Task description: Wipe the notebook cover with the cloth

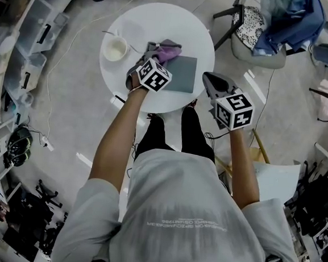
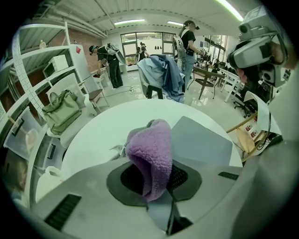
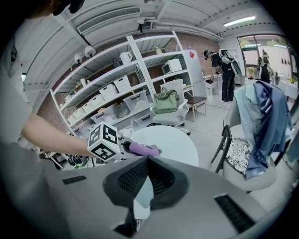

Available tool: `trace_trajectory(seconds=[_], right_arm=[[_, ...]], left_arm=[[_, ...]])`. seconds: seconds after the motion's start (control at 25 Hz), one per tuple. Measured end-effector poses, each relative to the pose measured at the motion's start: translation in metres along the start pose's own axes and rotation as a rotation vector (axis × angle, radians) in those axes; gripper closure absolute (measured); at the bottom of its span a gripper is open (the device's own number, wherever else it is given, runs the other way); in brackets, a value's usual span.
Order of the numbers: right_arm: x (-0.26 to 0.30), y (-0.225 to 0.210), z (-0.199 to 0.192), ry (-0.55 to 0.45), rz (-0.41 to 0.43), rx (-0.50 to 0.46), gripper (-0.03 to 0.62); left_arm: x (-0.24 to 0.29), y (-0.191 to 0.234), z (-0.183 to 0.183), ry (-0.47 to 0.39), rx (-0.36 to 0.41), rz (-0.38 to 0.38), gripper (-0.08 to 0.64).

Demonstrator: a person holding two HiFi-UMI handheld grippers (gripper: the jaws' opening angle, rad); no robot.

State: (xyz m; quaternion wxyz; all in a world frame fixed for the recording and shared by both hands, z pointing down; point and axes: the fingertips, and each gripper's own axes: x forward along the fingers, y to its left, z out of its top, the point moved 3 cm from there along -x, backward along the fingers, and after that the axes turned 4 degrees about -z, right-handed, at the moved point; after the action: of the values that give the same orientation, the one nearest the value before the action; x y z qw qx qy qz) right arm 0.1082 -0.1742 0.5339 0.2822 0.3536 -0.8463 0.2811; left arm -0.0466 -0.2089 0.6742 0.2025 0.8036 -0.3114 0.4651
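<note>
A grey notebook [image 1: 182, 74] lies flat on the round white table [image 1: 162, 19], right of centre. My left gripper [image 1: 149, 57] hovers over the table just left of the notebook and is shut on a purple fleecy cloth [image 1: 166, 54]. In the left gripper view the cloth [image 2: 150, 156] stands pinched between the jaws of the left gripper [image 2: 152, 176], with the notebook [image 2: 201, 139] just beyond to the right. My right gripper [image 1: 209, 79] hangs at the table's right edge, beside the notebook, shut and empty. From the right gripper view its jaws [image 3: 148, 161] meet tip to tip, and the cloth [image 3: 142, 149] shows past them.
A white cup [image 1: 115, 48] stands on the table's left side. A chair draped with blue clothes [image 1: 270, 28] is at the back right. Shelving with boxes [image 1: 24, 35] lines the left wall. People [image 2: 110, 60] stand far across the room.
</note>
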Motion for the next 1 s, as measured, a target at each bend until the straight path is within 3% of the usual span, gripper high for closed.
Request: trace_trajectory(seconds=[0.72,1.0], right_arm=[[-0.019,0.036,-0.033,0.013,-0.026,0.01,0.591],[-0.032,0.047,-0.046,0.003,-0.054,0.027,0.591]], left_arm=[[-0.018,-0.059,-0.044,0.032,0.027,-0.072,0.492],[-0.029,-0.088,-0.065,0.059,0.055,-0.143,0.492]])
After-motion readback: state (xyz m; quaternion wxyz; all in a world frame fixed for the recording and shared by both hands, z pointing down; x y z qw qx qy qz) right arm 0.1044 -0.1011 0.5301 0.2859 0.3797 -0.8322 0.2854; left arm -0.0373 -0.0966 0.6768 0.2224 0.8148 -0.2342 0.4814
